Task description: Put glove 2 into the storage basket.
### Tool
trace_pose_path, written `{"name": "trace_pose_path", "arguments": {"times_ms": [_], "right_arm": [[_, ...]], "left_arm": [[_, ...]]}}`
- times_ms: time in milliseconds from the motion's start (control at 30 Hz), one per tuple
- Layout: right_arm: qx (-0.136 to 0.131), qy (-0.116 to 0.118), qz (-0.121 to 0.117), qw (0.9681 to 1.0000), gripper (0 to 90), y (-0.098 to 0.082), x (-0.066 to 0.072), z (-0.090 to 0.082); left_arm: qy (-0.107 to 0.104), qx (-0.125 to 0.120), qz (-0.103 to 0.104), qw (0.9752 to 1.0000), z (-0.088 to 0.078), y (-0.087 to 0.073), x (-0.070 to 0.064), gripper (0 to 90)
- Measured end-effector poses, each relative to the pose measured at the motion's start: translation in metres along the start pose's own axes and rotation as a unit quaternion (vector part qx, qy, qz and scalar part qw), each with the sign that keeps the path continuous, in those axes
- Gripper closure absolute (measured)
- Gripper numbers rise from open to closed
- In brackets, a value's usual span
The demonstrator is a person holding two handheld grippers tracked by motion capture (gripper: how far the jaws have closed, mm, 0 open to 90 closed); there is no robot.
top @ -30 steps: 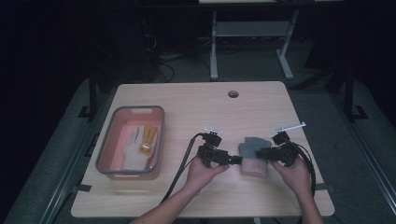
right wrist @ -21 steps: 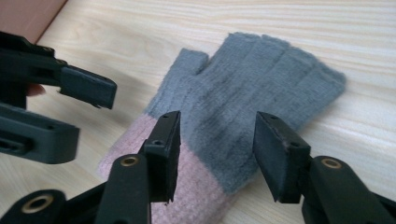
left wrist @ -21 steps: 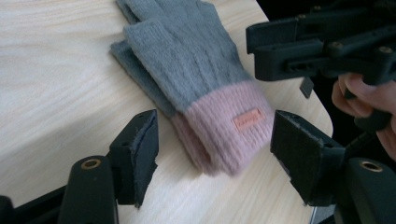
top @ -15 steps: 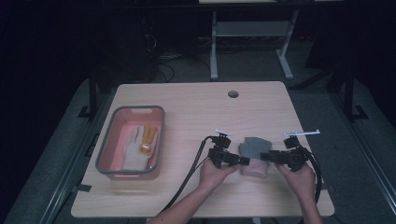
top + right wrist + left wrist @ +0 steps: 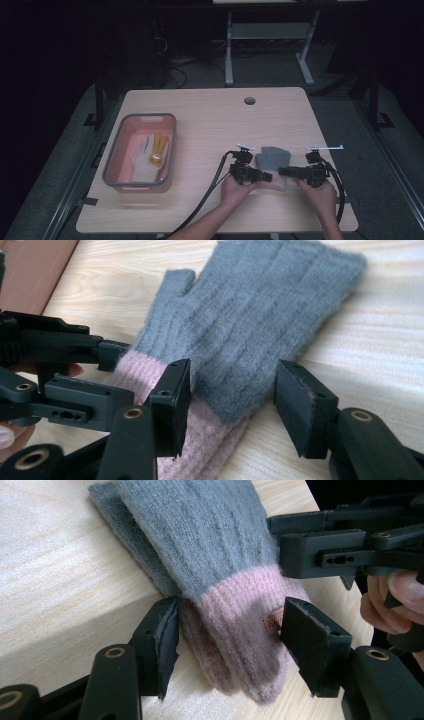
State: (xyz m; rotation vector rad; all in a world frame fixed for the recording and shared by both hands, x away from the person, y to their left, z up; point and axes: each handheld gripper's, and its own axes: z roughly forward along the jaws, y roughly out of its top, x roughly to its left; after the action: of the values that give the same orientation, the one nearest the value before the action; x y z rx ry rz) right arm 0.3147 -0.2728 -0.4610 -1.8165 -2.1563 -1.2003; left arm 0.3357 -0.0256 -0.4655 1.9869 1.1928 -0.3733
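Both hands are sitting lower and nearer the table's front edge than a second ago, and I am now seeing them bracket the gloves (image 5: 272, 165) from either side. These grey gloves with pink cuffs are lying stacked flat on the table (image 5: 210, 115), right of centre near the front. My left gripper (image 5: 227, 630) is reaching in at the cuff end; its jaws have just been closing, and the pink cuff is sitting between them, one pad touching at the small label, the other just beside the knit, not yet pinching. My right gripper (image 5: 232, 390) is coming from the opposite side, jaws parted and straddling the glove's edge where grey meets pink, without pressing it. Farther left, a pink tray (image 5: 114, 165) is holding a pale glove (image 5: 142, 157).
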Motion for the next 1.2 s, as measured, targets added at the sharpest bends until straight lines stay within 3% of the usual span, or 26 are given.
{"name": "trace_pose_path", "arguments": {"times_ms": [200,333,567,667,800,1200], "right_arm": [[-0.002,0.026,0.038,0.9989,48.2,-0.005,-0.007,0.004],[-0.011,0.026,0.044,0.9986,51.9,-0.007,-0.007,0.006],[-0.015,0.065,0.076,0.9948,63.7,-0.010,-0.011,0.010],[-0.020,0.076,0.073,0.9943,69.2,-0.010,-0.012,0.011],[-0.022,0.072,0.062,0.9952,72.0,-0.010,-0.009,0.009],[-0.041,0.084,0.051,0.9943,73.2,-0.008,0.005,0.006]], "left_arm": [[0.005,0.001,0.004,1.0000,0.000,0.000,-0.001,43.1],[-0.002,0.000,-0.002,1.0000,0.001,0.000,0.001,46.0],[-0.020,-0.009,-0.033,0.9992,0.004,0.002,0.006,51.9],[-0.026,-0.014,-0.036,0.9989,0.004,0.002,0.007,56.5],[-0.037,-0.025,-0.040,0.9982,0.003,0.002,0.010,60.7],[-0.053,-0.040,-0.044,0.9969,-0.013,-0.002,0.016,61.3]]}}
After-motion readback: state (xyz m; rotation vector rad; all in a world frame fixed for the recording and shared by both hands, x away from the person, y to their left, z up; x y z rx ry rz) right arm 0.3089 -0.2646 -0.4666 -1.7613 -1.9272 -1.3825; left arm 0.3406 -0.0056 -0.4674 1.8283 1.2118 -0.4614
